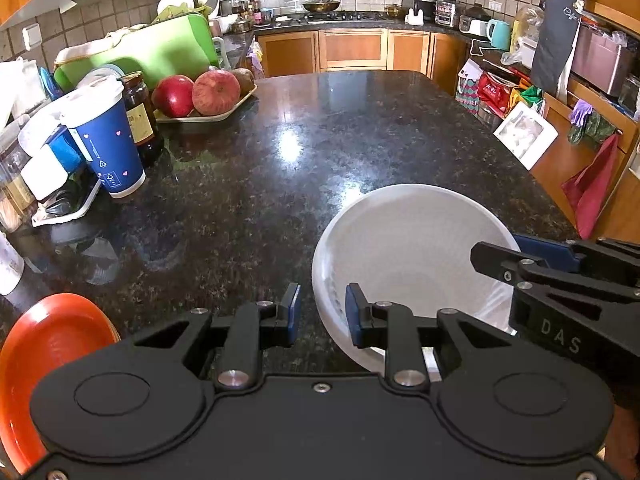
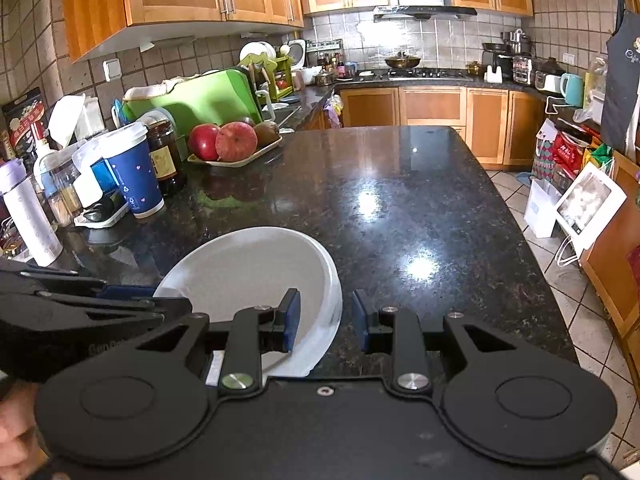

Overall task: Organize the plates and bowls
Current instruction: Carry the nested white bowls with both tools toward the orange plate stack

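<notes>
I have one white round plastic bowl (image 1: 408, 248) near the counter's (image 1: 320, 140) near edge, both grippers straddling its rim for a two-sided lift, I judge. Left gripper (image 1: 322, 312) and right gripper (image 2: 326, 320) are unclenched, gripping nothing. One orange round plate (image 1: 44, 352) sits at the near left corner.

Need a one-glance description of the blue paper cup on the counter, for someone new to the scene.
Start at the dark granite counter and look along its left edge, where jars and bottles crowd together. The blue paper cup stands upright there, beside a dark brown jar. It alone is deep blue with tiny hearts and a white lid.
</notes>
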